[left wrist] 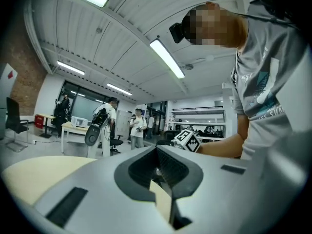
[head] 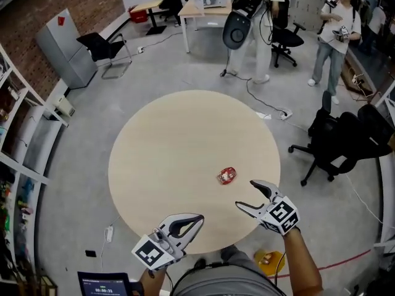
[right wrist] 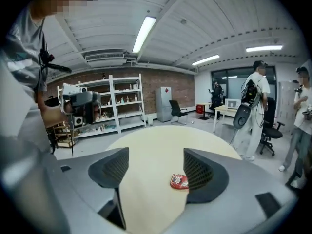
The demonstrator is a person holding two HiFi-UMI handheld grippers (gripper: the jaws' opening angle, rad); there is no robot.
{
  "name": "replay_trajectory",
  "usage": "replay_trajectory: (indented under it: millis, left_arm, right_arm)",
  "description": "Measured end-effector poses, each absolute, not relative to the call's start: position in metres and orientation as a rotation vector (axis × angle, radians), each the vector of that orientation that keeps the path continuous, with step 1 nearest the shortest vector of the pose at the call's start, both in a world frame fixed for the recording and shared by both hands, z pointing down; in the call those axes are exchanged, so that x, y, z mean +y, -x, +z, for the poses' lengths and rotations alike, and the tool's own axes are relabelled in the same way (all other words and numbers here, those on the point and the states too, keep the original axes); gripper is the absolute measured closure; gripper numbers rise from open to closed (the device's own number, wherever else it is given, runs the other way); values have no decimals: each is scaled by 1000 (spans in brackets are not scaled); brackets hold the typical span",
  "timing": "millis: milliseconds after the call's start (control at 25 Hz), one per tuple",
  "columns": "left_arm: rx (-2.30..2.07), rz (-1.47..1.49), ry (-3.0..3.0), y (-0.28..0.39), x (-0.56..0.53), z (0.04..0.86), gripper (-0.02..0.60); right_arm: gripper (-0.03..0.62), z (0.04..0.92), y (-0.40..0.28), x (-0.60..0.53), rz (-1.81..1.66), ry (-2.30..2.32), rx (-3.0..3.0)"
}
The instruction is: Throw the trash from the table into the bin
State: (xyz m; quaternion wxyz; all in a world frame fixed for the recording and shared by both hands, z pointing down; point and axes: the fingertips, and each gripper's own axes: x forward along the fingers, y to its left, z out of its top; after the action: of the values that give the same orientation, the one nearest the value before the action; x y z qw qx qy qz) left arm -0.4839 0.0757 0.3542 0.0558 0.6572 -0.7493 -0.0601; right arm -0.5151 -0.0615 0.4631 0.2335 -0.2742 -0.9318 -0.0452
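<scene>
**Head view.** The trash is a small red packet [head: 226, 176] lying flat on the round table [head: 154, 147], in the table's near right part and well in from its rim. It looks like a thin crinkled wrapper. I judge it to be very light and soft, not fragile, and likely to skid on the smooth top if nudged from one side. Pads set low against the table and closing across its short width should hold it best.

The right gripper [head: 245, 194] hovers over the table's near rim with its fingers spread and pointing at the packet, not touching it. The left gripper [head: 199, 218] hangs at the near rim too, with its fingers pressed together and holding nothing.

The rest of the table is bare, so there is nothing to knock over. A yellow object [head: 270, 261] sits on the floor just off the table's near right rim. I cannot tell whether it is the bin. A black office chair [head: 336, 143] stands off the table's right side, and the floor is open elsewhere.

**Left gripper view.** The pads meet with nothing between them. Only a strip of the table shows low at the left, and the packet is out of sight.

**Right gripper view.** The jaws stand apart. The packet [right wrist: 179, 181] lies on the table between them, close to the right-hand pad but clear of it. Bare table runs all round the packet, and the far rim is well beyond it.
</scene>
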Motion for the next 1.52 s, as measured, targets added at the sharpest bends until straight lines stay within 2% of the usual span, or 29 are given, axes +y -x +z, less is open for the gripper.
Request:
replay_trajectory:
  millis: [120, 320, 600, 880, 1040, 1080, 1120, 1320, 1520]
  left_arm:
    - [-2320, -196, -1940, 505, 61, 359, 540]
    - [-2342, -219, -1803, 540, 60, 383, 540]
    - [-2365, -261, -1639, 567, 87, 413, 540]
    - [-2393, -283, -1539, 572, 100, 433, 540]
    - [-2388, -293, -1538, 573, 111, 425, 540]
    - [-2389, -296, -1543, 572, 110, 422, 540]
    - [-2388, -298, -1551, 572, 109, 420, 540]
    - [-2391, -300, -1585, 568, 114, 411, 540]
    - [-2383, -281, -1638, 558, 132, 398, 540]
  right_arm:
    - [190, 517, 554, -71, -161, 824, -2429]
    - [111, 609, 612, -74, -319, 919, -2209]
    - [111, 708, 667, -59, -553, 1018, -1946]
    - [111, 766, 665, -59, -690, 1110, -1750]
    - [127, 761, 659, -46, -709, 1110, -1723]
    - [185, 759, 657, -45, -696, 1095, -1723]
    - [195, 758, 654, -44, -676, 1074, -1726]
    - [209, 735, 635, -30, -544, 1006, -1796]
    - [209, 661, 613, 4, -408, 986, -1981]
